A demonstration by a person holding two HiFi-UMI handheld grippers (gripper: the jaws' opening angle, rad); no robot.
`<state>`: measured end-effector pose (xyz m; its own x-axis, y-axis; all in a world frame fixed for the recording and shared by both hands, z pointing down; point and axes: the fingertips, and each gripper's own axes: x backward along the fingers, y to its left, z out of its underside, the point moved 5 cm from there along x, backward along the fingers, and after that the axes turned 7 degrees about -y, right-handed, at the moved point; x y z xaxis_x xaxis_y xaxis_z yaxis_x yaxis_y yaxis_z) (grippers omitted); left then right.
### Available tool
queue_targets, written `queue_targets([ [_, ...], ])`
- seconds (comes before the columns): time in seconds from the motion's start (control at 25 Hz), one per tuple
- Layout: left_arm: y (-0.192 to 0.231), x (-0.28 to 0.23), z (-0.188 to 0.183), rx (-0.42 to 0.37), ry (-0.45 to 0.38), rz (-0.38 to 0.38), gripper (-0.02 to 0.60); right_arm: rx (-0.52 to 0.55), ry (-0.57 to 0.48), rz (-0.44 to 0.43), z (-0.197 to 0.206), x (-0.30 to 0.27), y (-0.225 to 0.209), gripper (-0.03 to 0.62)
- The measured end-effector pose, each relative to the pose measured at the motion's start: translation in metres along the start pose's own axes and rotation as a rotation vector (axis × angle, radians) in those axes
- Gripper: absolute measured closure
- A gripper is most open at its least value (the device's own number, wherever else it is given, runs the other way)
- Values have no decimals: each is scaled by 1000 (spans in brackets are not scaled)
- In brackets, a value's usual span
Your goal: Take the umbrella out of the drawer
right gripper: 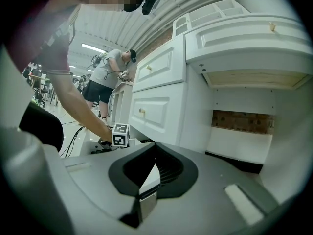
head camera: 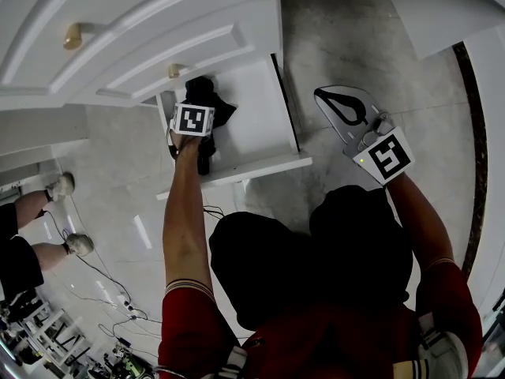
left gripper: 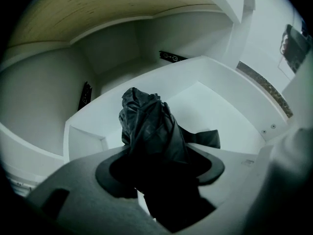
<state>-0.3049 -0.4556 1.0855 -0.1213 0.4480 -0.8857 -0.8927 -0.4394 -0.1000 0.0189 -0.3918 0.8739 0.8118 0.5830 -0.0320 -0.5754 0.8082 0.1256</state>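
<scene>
The white drawer (head camera: 260, 166) stands pulled out of the cabinet, with the black folded umbrella (head camera: 211, 101) in it. My left gripper (head camera: 197, 130) points steeply down into the drawer. In the left gripper view the bunched umbrella (left gripper: 149, 126) fills the gap of the left gripper (left gripper: 161, 180), whose jaws are shut on it. The drawer floor (left gripper: 230, 97) shows white behind the umbrella. My right gripper (head camera: 331, 101) hangs over the floor to the right of the drawer. It is held about level, and in its own view the right gripper (right gripper: 146, 180) is shut on nothing.
White cabinet fronts with round knobs (head camera: 72, 35) rise above the drawer. Another person (head camera: 31, 235) stands at the left on the glossy floor, with cables (head camera: 110, 283) nearby. The right gripper view shows a person (right gripper: 110, 72) at further cabinets.
</scene>
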Motion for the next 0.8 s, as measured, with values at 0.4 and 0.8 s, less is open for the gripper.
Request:
queue_targets([
  [0.4,-44,14,-19,-289,-115,170,331,23,4,-2,-8,2,5,582],
  [0.8,-87,75,-39,-506,-345,316,337,33,3,-7,-18,3,12,582],
])
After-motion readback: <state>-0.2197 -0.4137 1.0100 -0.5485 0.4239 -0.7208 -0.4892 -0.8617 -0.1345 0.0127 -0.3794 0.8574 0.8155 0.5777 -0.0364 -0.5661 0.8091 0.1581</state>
